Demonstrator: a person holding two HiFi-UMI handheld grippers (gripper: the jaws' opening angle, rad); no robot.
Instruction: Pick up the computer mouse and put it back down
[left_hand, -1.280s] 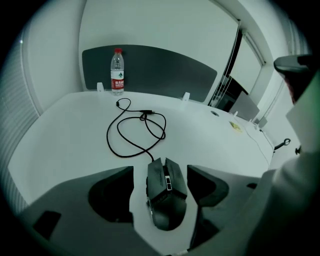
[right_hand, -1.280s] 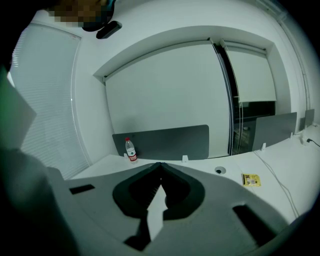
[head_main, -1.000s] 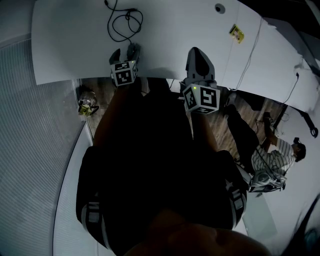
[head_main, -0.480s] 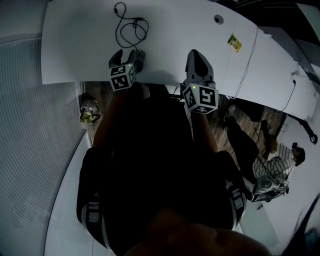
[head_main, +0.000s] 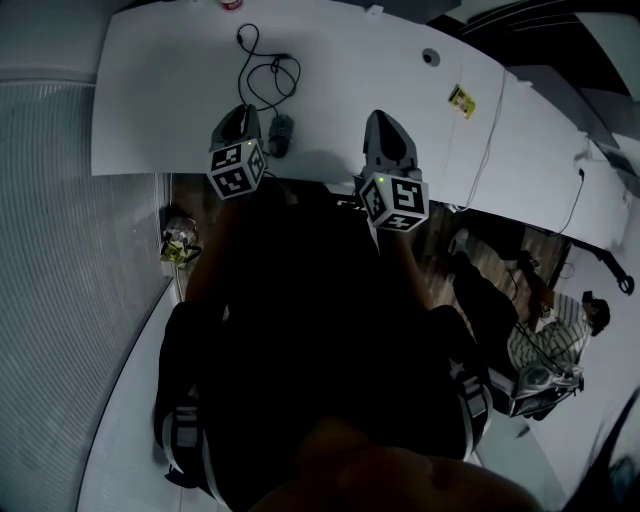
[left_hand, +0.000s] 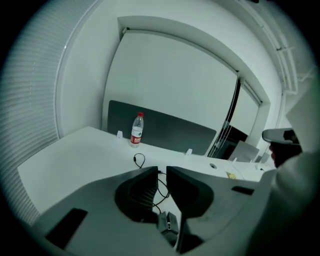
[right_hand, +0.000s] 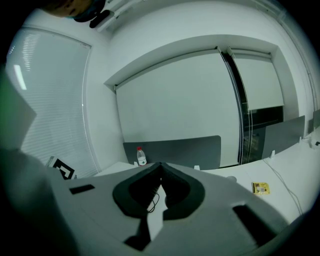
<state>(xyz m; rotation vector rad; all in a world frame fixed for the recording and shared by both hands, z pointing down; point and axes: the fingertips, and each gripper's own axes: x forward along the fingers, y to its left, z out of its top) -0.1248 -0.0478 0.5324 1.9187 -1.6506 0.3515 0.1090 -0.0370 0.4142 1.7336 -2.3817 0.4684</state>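
Left claw (left_hand: 161, 171): closing, with a narrow slit between the tips and nothing gripped; hangs over the near edge of the bench (head_main: 150, 90). Right claw (right_hand: 160, 165): tips together, empty, held over the same near edge, apart to the right of the other. Computer mouse (head_main: 280, 133): lies on the bench by the near edge, just right of the left claw and not held; shows low down through that claw's gap in the left gripper view. Cable (head_main: 268, 72): runs from the mouse in loose loops toward the far edge. Bottle (left_hand: 136, 129): stands upright at the far edge, in front of a grey screen (left_hand: 170, 131). Yellow tag (head_main: 461, 100): lies flat toward the bench's right end.
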